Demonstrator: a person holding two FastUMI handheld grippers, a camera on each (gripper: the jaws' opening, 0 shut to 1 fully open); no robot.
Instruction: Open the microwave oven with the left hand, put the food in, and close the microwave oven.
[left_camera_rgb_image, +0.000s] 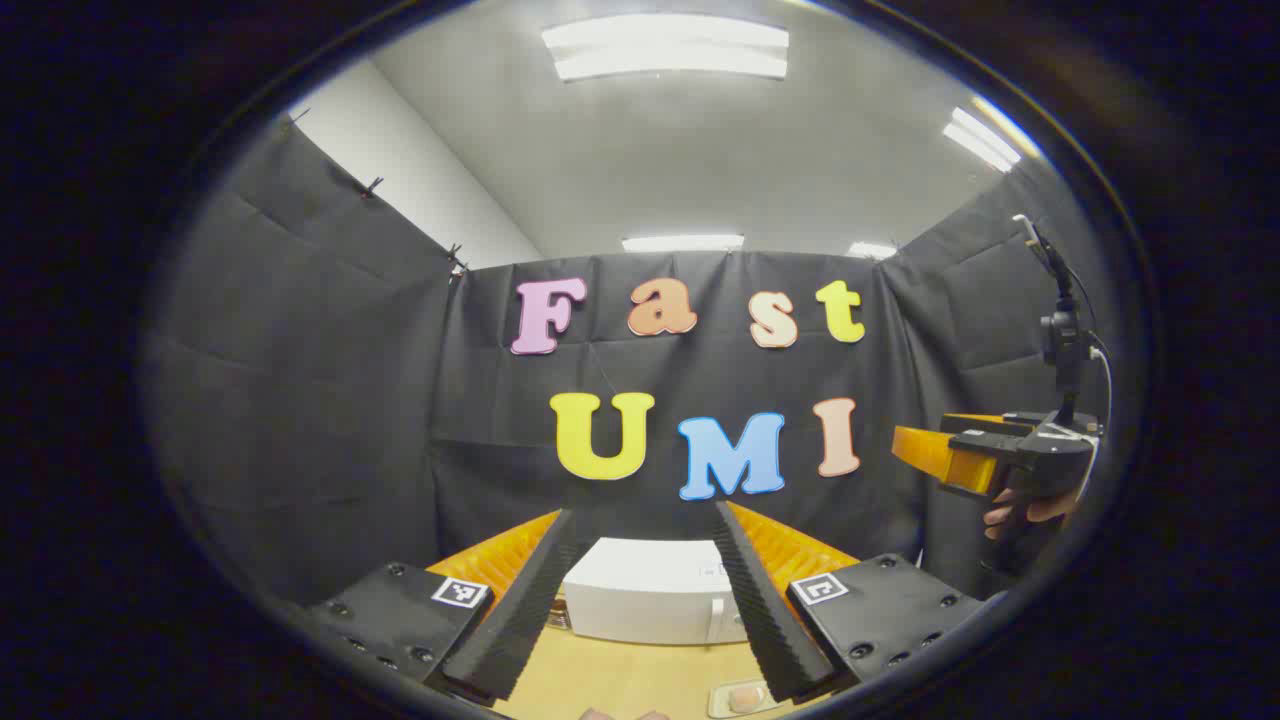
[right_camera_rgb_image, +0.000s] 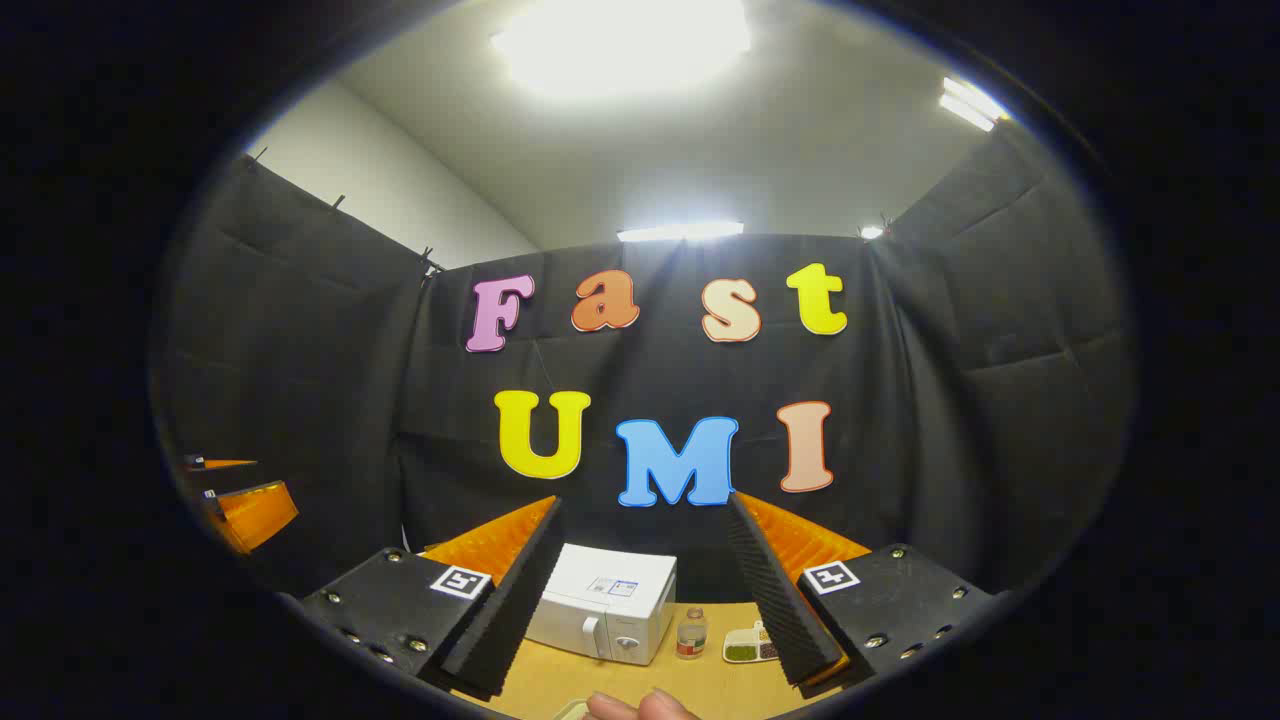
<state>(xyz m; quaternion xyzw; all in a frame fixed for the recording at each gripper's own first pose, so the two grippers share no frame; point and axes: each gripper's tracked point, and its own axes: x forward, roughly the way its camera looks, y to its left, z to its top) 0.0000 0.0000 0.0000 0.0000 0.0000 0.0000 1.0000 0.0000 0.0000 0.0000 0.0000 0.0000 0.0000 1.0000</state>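
Note:
The white microwave (left_camera_rgb_image: 645, 600) stands shut on the wooden table, with its handle at the right of the door. It shows between the fingers of my left gripper (left_camera_rgb_image: 643, 512), which is open, empty and well short of it. In the right gripper view the microwave (right_camera_rgb_image: 600, 605) sits at an angle between the fingers of my right gripper (right_camera_rgb_image: 645, 500), also open and empty. A small dish with pale food (left_camera_rgb_image: 740, 697) lies near the front of the table. My right gripper (left_camera_rgb_image: 925, 450) hovers high at the right, held by a hand (left_camera_rgb_image: 1020, 512).
Right of the microwave stand a small bottle (right_camera_rgb_image: 690, 633) and a divided tray of green and dark food (right_camera_rgb_image: 752, 645). The left gripper (right_camera_rgb_image: 240, 488) shows at the far left. A person's fingers (right_camera_rgb_image: 640, 706) rest at the near table edge beside a pale dish rim (right_camera_rgb_image: 570, 709).

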